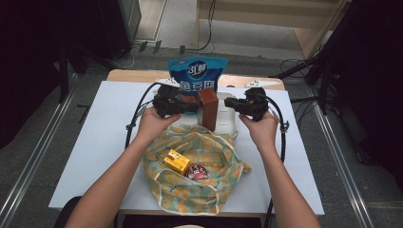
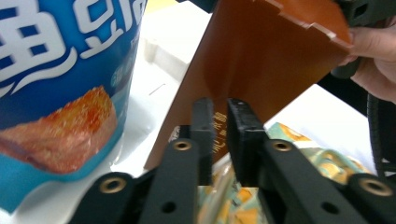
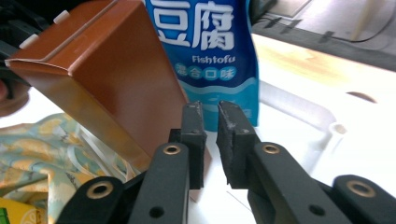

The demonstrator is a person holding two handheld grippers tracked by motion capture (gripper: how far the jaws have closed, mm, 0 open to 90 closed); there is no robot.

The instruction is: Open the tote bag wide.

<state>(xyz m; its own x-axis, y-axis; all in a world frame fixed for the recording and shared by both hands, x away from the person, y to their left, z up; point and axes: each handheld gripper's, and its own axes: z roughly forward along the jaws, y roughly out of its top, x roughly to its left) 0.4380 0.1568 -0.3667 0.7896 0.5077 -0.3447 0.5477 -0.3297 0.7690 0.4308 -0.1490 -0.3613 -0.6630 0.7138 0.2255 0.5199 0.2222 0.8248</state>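
We see the brown carton [image 1: 208, 108] upright between both hand-held grippers, left hand-held gripper [image 2: 219, 116] and right hand-held gripper [image 3: 211, 116] each slightly parted, gripping nothing, equally near.

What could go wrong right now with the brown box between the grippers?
1. The brown box stands tall and narrow behind the bag; in both gripper views it looks tilted, and with the left gripper and right gripper each showing a slim empty gap, it may topple.
2. The blue pouch stands close behind; a falling box or a swinging gripper could knock it over.
3. The bag's mouth looks slack, so the box could catch its rim going in.
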